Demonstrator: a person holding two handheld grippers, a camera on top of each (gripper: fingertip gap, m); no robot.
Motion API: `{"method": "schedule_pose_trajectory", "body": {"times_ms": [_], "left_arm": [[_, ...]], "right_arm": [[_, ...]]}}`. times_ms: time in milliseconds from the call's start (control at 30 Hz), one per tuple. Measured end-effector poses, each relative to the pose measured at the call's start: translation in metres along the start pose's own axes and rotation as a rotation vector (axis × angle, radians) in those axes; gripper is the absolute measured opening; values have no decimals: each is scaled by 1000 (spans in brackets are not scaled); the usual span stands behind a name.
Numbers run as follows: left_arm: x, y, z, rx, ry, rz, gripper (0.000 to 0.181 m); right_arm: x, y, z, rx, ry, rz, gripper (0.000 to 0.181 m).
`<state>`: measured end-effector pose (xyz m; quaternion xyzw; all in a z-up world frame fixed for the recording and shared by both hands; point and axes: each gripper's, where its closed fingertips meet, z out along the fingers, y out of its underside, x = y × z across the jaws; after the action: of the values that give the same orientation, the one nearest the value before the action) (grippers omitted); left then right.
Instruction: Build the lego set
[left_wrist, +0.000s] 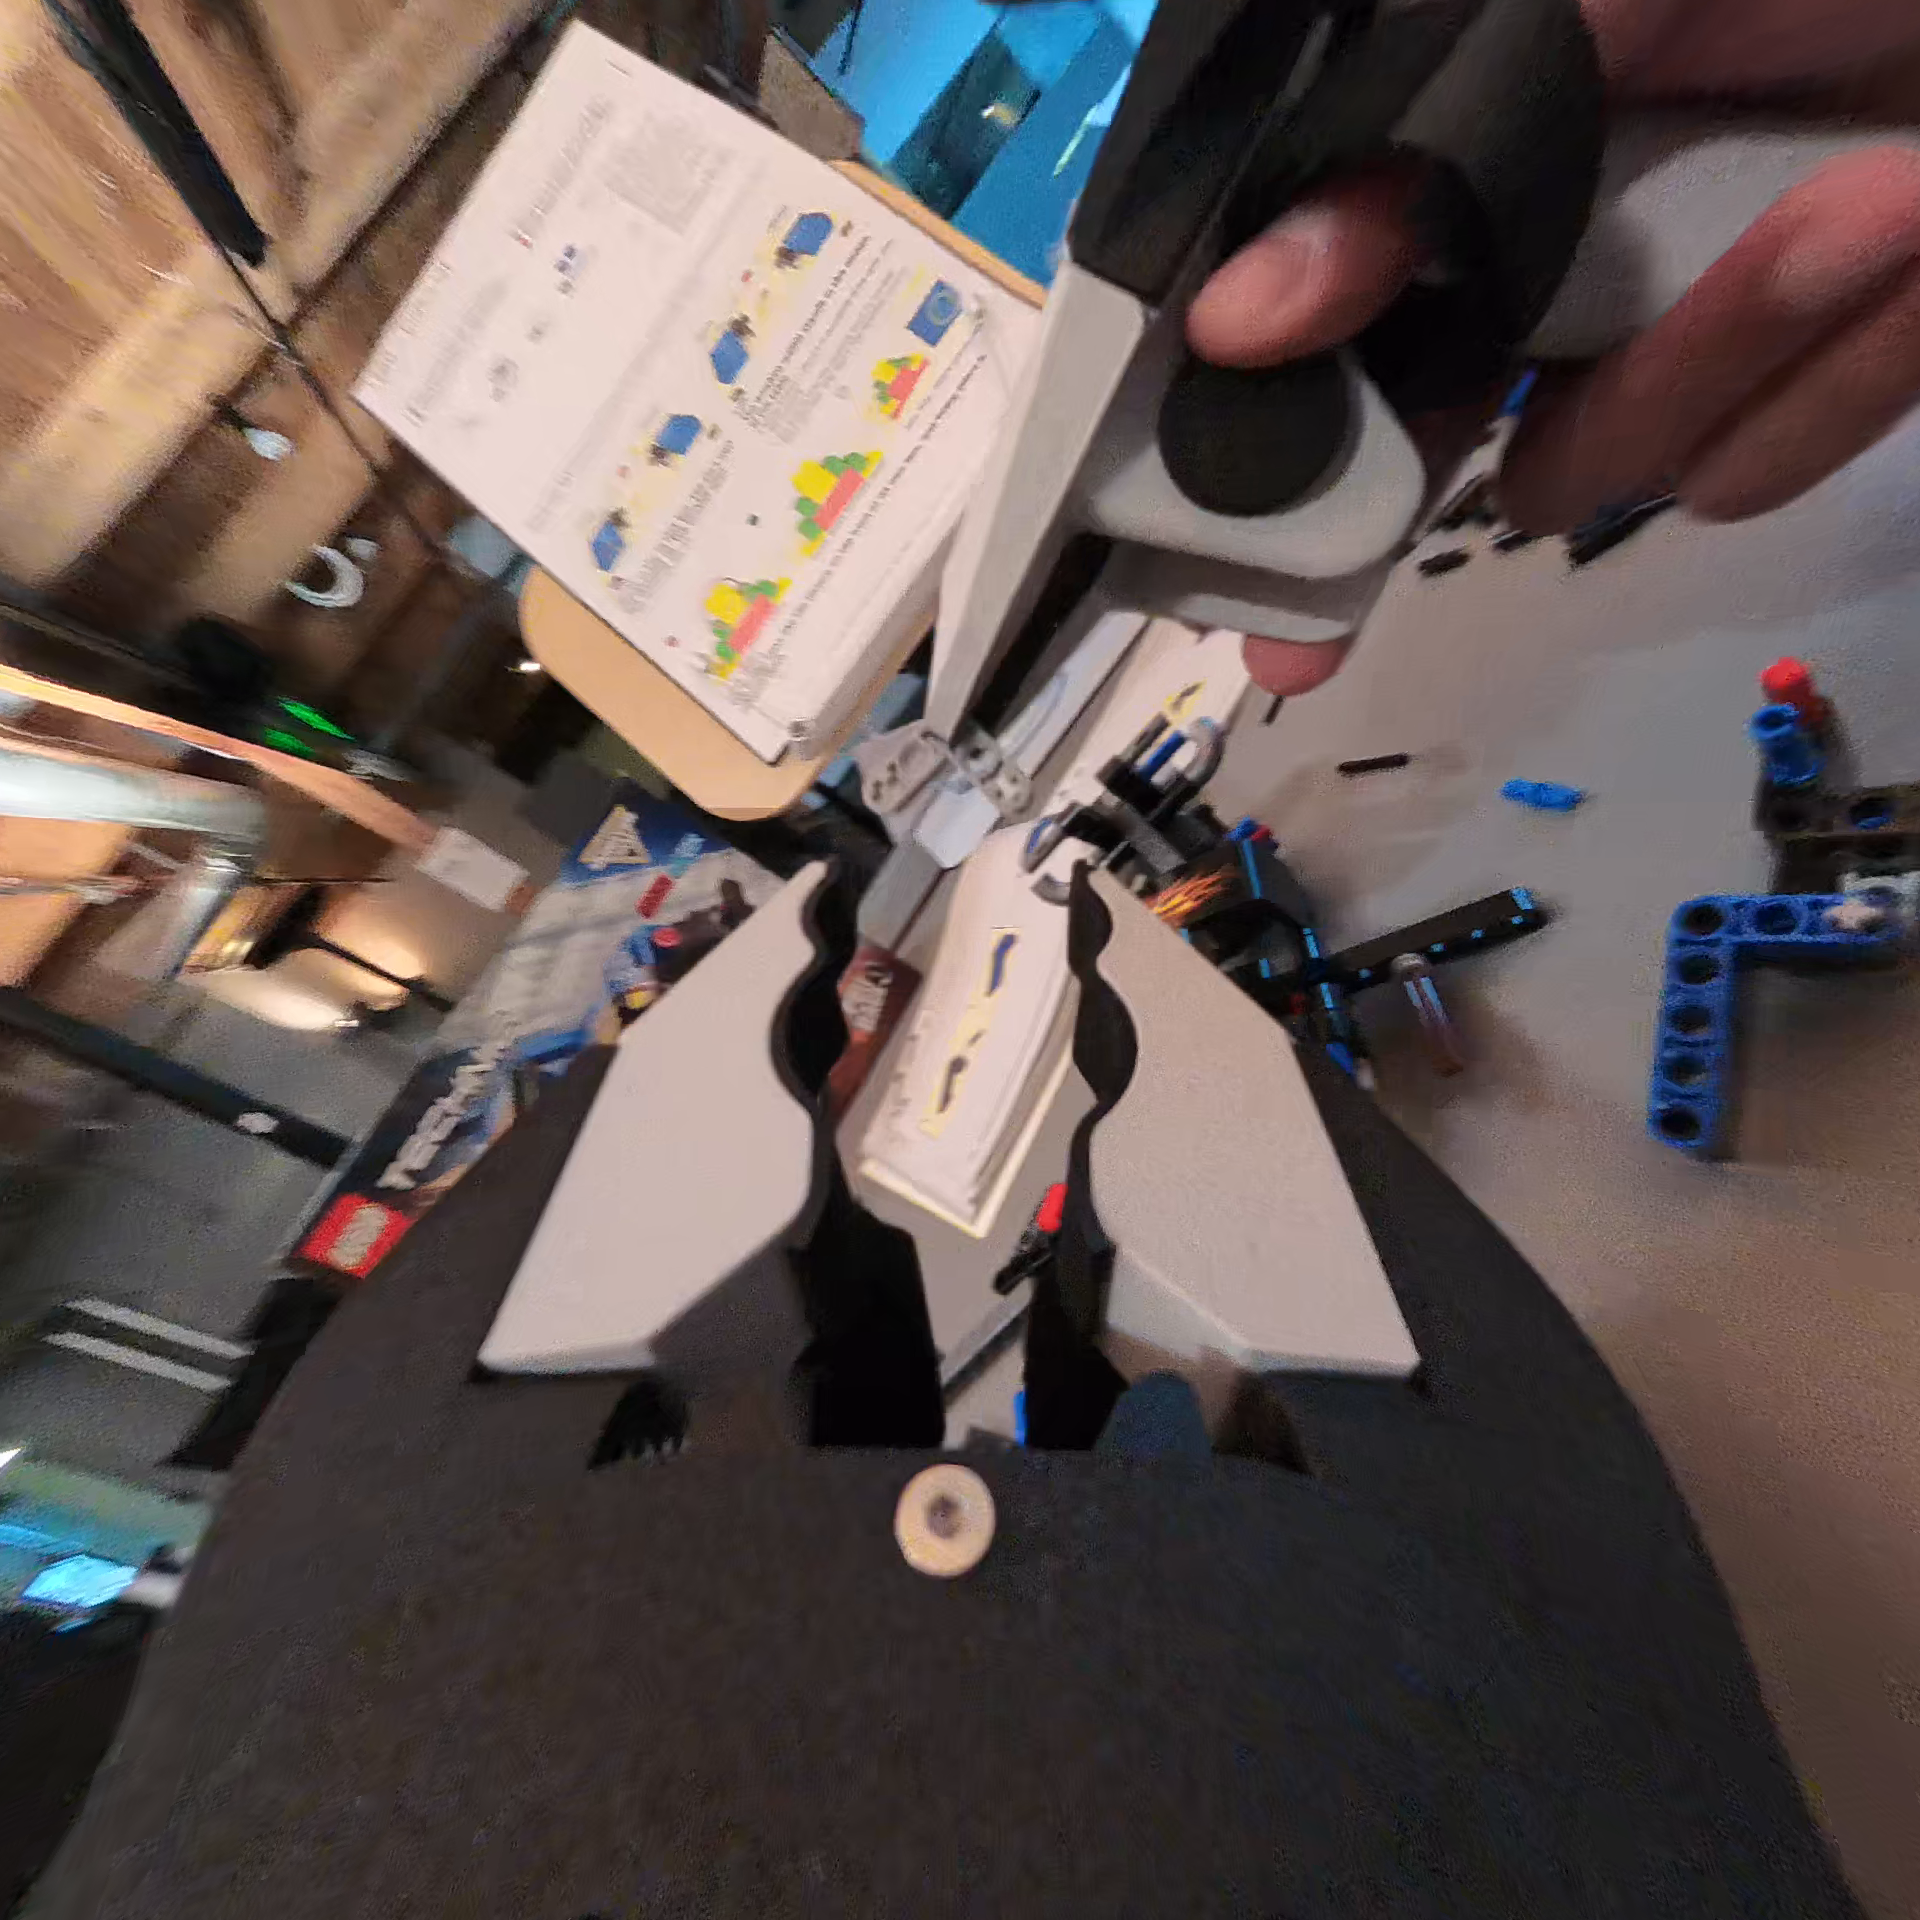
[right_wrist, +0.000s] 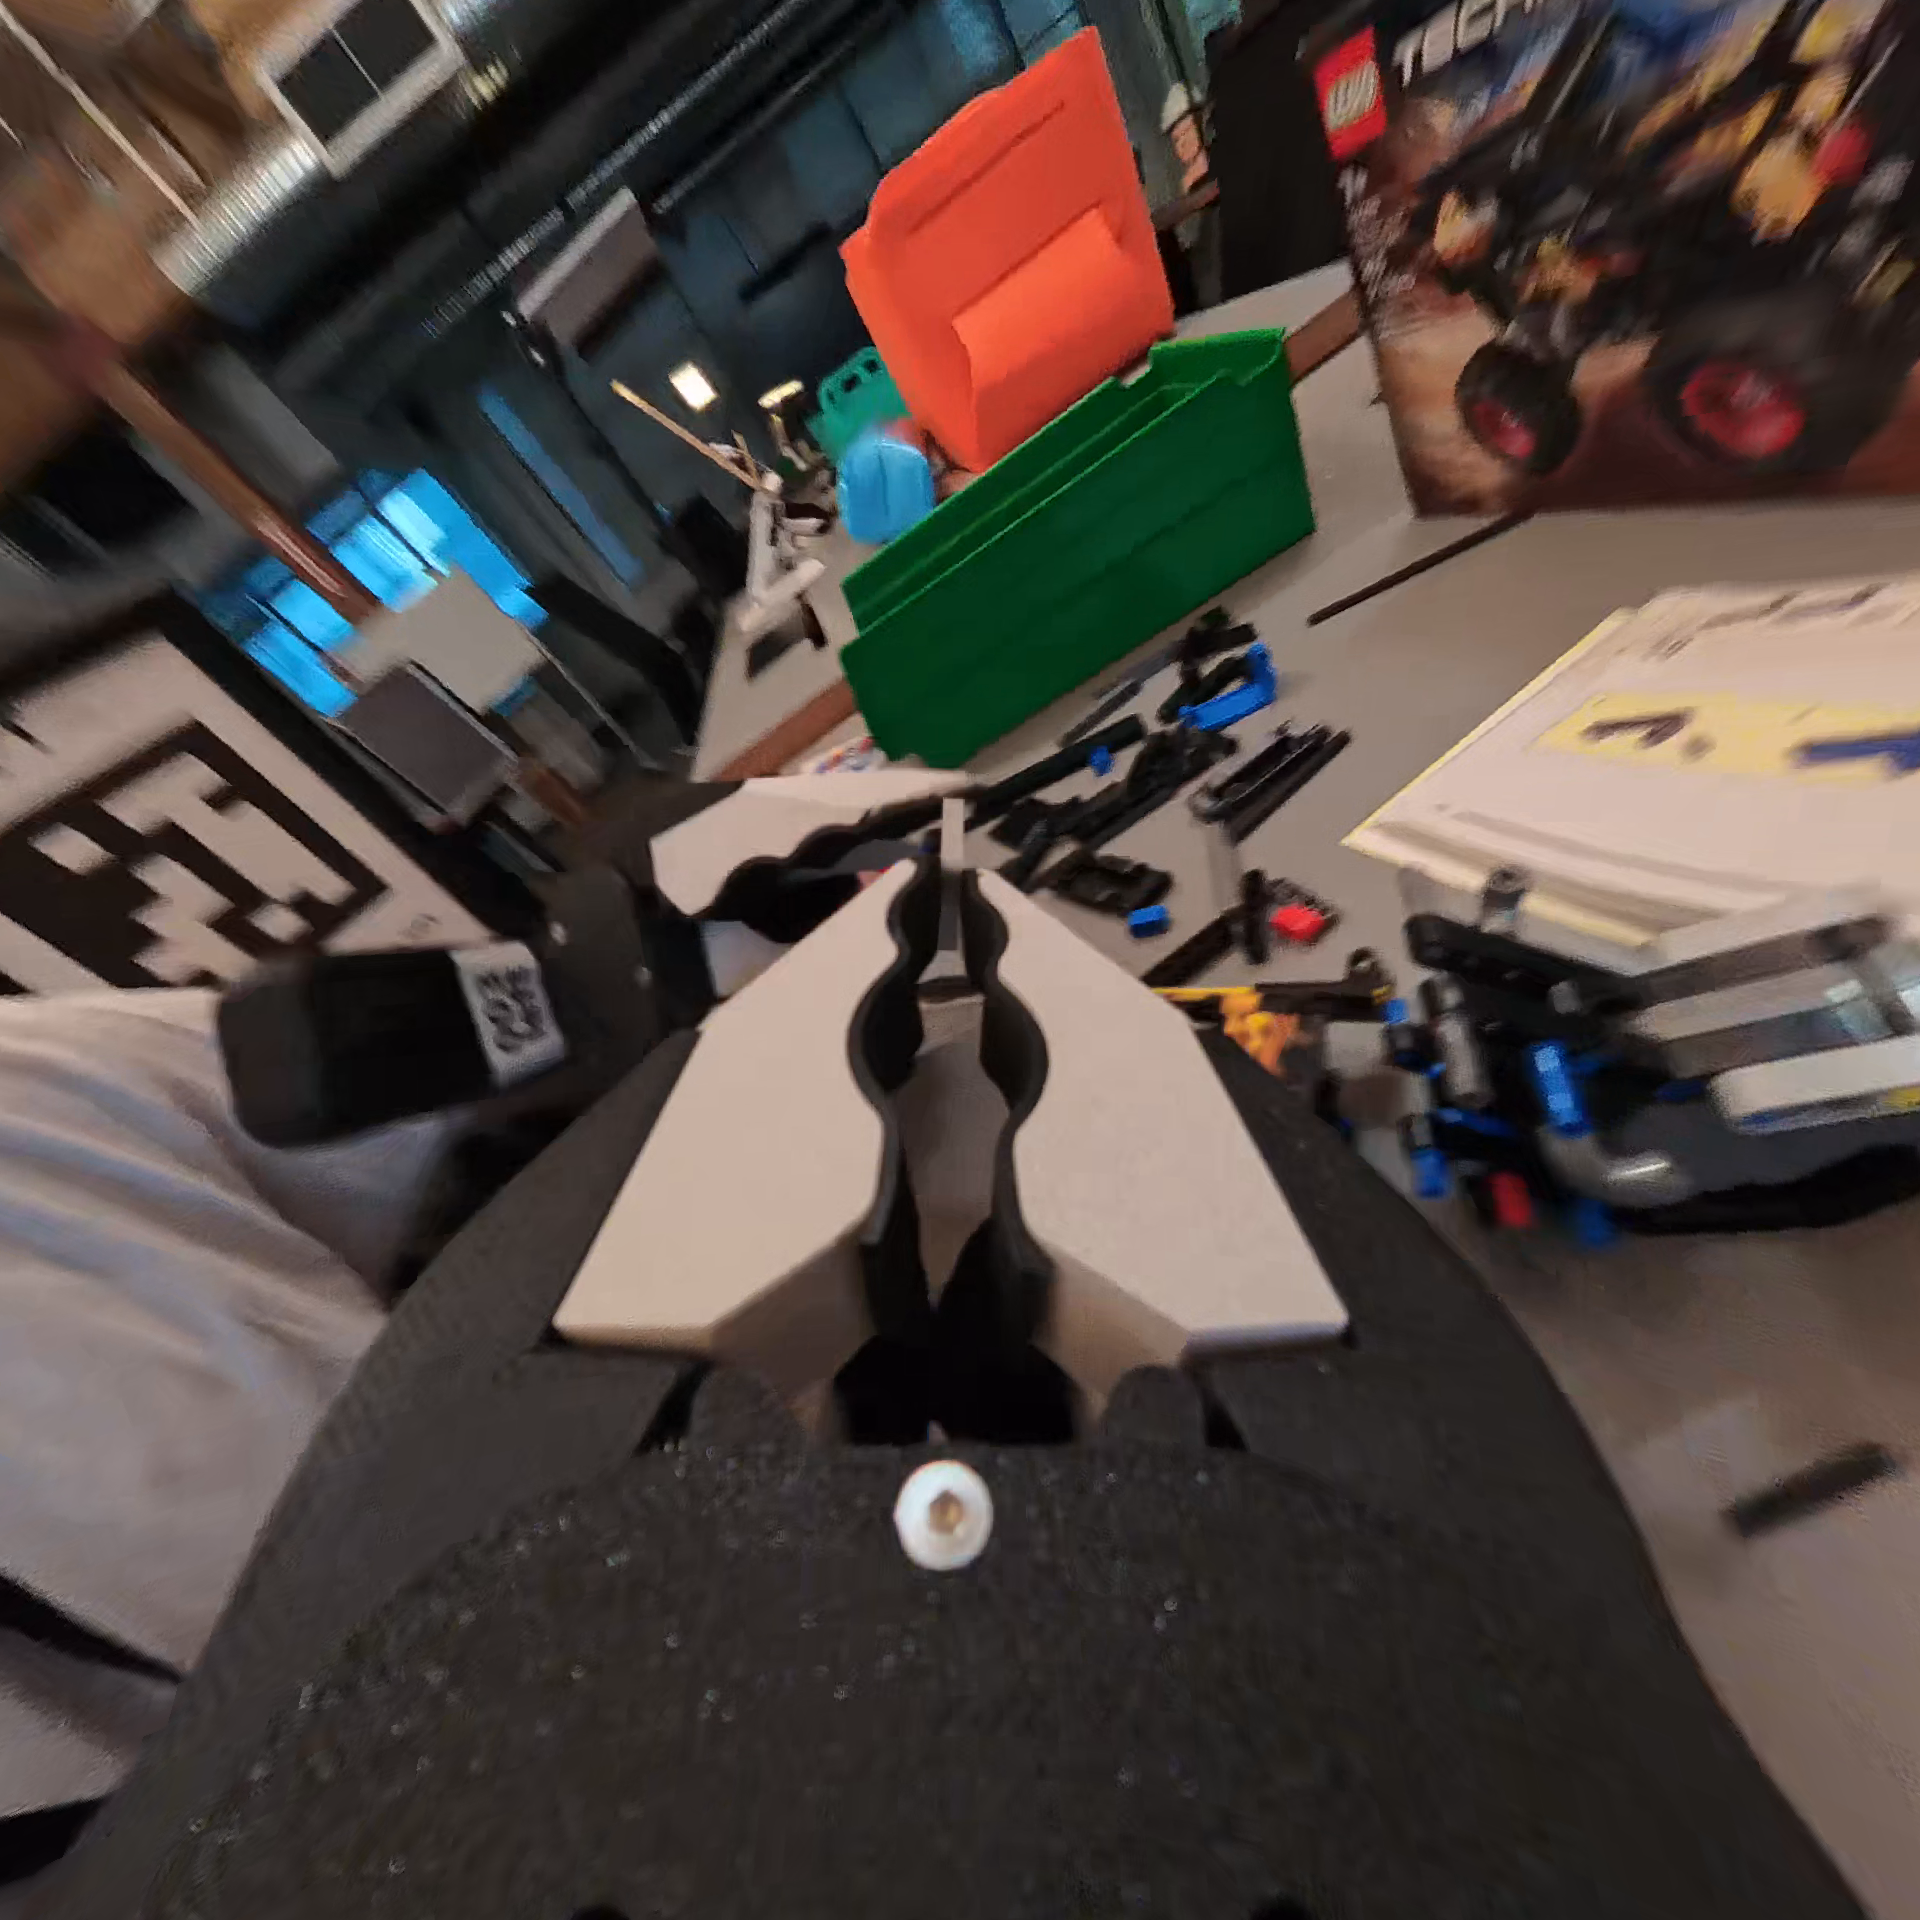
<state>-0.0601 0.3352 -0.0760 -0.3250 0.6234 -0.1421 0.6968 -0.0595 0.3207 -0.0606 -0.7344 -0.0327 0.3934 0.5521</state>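
Right gripper (right_wrist: 943, 883) pinched narrow on a thin grey piece (right_wrist: 951, 873), lifted clear of the tabletop (right_wrist: 1455, 1403), probably for fitting. Left gripper (left_wrist: 951, 914) spread wide and empty, hovering over the instruction booklet (left_wrist: 966, 1081).

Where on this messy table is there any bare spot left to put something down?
Bare grey table lies in front of the half-built truck, with one stray black piece. It is crowded between the green bin and the instruction booklet, where loose black parts lie.

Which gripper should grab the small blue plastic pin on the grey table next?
Probably left. The left gripper is open and empty, and sees the small blue plastic pin. The right gripper is shut on a white paper booklet page.
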Motion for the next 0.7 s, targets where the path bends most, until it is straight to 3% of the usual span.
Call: {"method": "schedule_pose_trajectory", "body": {"times_ms": [133, 367, 567, 700], "left_arm": [[-10, -5, -3, 6, -128, 178, 44], [2, -10, -3, -2, -189, 390, 10], [-2, -14, -2, 8, -175, 313, 2], [3, -18, -6, 97, -5, 50, 2]], "right_arm": [[-9, 12, 8, -11, -76, 193, 3], [-7, 13, 7, 28, -75, 332, 3], [-13, 10, 3, 39, -108, 324, 5], [-21, -2, -5, 46, -176, 177, 16]]}}
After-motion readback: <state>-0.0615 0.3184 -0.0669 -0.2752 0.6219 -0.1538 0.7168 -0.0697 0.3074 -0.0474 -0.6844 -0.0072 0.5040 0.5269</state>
